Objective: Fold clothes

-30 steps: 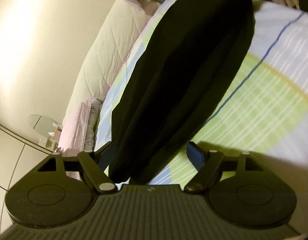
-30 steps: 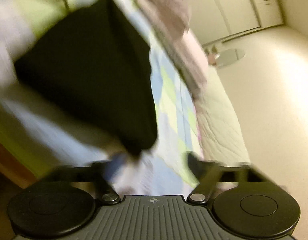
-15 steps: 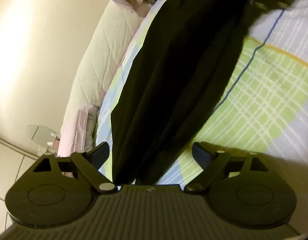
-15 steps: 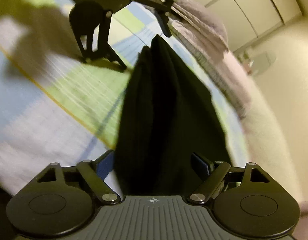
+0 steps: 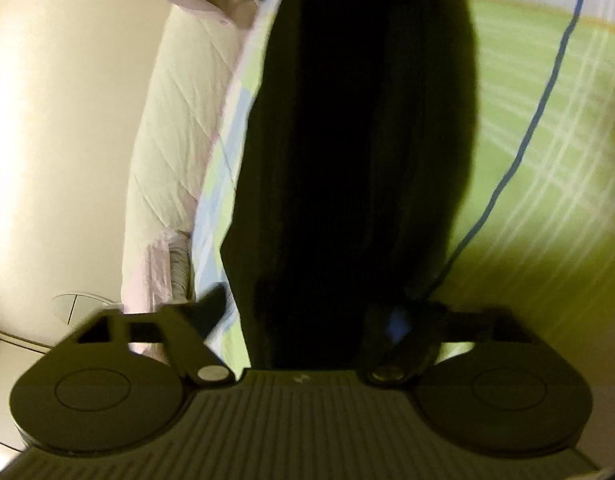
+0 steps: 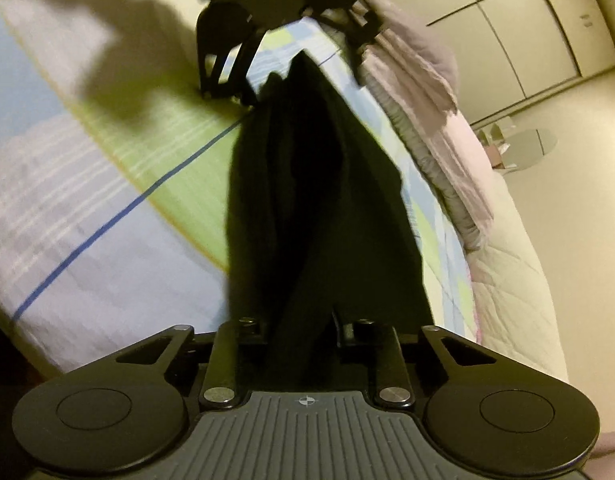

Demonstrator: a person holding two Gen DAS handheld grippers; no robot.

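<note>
Right wrist | right gripper point(image 6: 299, 320) clenched on black garment point(image 6: 319, 184) | left gripper point(image 5: 307, 308) closing around its far end

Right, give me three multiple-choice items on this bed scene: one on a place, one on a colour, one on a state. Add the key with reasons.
1. Where does the black garment lie?
A. On the floor
B. On the checked bedsheet
C. In a wardrobe

2. What colour is the thin line crossing the sheet beside it?
A. Red
B. Black
C. Blue

3. How is the right gripper?
A. Open, clear of the cloth
B. Shut on the garment's near end
C. Shut on a pillow

Key:
1 B: the garment stretches along the green, blue and white checks.
2 C: a blue line runs across the sheet to the garment's edge.
3 B: its jaws have just been closing, and both pads pinch the black cloth.
</note>
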